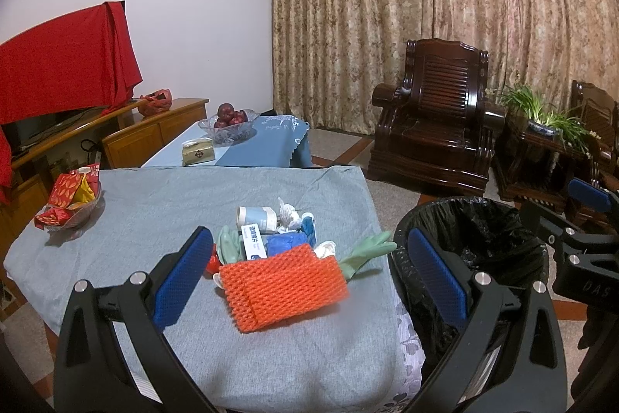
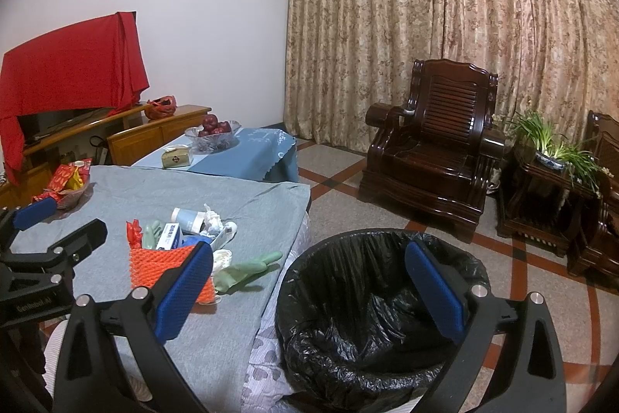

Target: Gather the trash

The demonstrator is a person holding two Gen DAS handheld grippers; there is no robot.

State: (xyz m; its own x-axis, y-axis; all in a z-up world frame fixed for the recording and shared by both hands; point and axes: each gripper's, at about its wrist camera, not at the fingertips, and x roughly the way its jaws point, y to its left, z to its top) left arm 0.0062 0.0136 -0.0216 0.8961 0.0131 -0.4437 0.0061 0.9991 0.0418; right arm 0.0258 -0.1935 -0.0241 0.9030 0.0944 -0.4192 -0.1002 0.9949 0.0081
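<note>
"DAS" on the right gripper (image 1: 588, 204) body, Chinese characters on white box (image 1: 253, 242), too small to read

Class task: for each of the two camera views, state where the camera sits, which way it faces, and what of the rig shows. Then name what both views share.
Left wrist: rides the left gripper, open, facing the orange foam net on the grey-clothed table; the right gripper shows at the right edge.
Right wrist: rides the right gripper, open, above the black-lined bin; the left gripper shows at the left edge.
Shared: trash pile, green glove, bin, dark wooden armchair.
</note>
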